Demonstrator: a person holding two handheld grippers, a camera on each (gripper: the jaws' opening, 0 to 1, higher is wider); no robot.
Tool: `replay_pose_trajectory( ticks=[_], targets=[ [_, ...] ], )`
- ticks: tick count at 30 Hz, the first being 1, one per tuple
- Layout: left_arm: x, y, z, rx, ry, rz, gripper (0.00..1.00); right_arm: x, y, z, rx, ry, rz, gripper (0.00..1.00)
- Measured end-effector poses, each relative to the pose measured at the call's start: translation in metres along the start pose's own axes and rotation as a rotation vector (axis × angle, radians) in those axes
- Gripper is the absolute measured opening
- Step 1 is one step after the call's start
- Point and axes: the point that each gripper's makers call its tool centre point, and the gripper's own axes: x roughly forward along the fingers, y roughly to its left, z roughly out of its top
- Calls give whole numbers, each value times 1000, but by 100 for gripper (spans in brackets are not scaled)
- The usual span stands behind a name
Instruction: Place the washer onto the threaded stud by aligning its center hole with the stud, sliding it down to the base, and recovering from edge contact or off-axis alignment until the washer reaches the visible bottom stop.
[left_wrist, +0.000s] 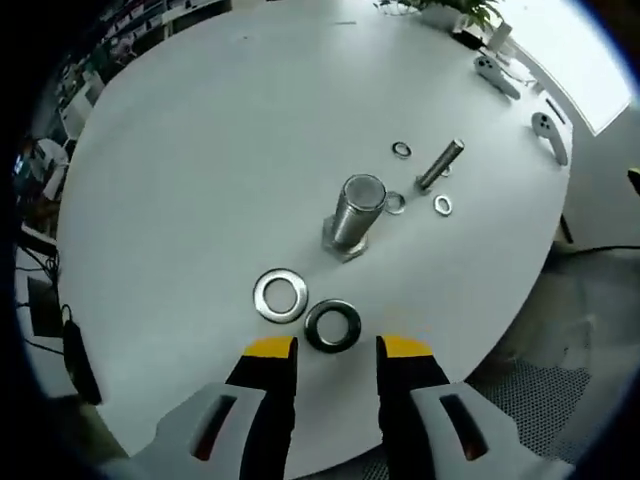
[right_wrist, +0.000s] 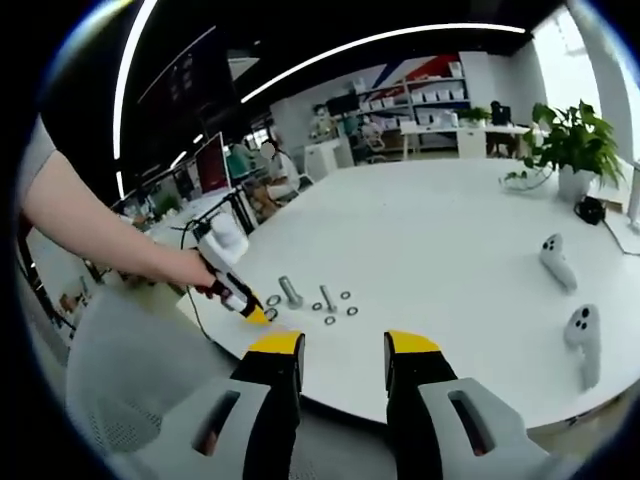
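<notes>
A thick threaded stud (left_wrist: 355, 212) stands upright on its hex base on the round white table (left_wrist: 220, 150). A bright steel washer (left_wrist: 280, 295) and a dark washer (left_wrist: 333, 325) lie flat in front of it. My left gripper (left_wrist: 338, 348) hovers open just short of the dark washer, nothing between its fingers. A smaller bolt (left_wrist: 440, 164) lies on its side behind the stud among small washers (left_wrist: 401, 150). In the right gripper view, my right gripper (right_wrist: 345, 345) is open and empty, off the table's near edge; the stud (right_wrist: 290, 291) and the left gripper (right_wrist: 240, 297) in a hand are far ahead.
Two white handheld controllers (right_wrist: 575, 310) lie on the table's right side, also seen as controllers (left_wrist: 520, 95) at the far edge. A potted plant (right_wrist: 570, 150) stands at the back right. A person's arm (right_wrist: 95, 235) reaches in from the left. Desks and monitors fill the room behind.
</notes>
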Motion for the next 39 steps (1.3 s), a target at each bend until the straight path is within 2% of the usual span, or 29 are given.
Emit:
replay_pose_trajectory(
  ticks=[9,13,16,20,24,29,39],
  targets=[
    [2,1,4,-18,3,12,27,0,0,0,0,1,0,34],
    [4,3,4,16,11,50,25,0,0,-1,-2,3,1,34],
    [4,2,3,108,38,90,24,0,0,-1,0,2,1,33],
    [4,4,6,-7,-3,91,24,0,0,-1,-2,5,2,33],
    [4,0,6,73,8,97,21,0,0,-1,-1,5,0,33],
    [4,-1,3,67,11,88,21,0,0,-2,0,8,-1,33],
    [3,-9,-11,209,112,61,21,0,-1,0,3,2,-2,33]
  ],
)
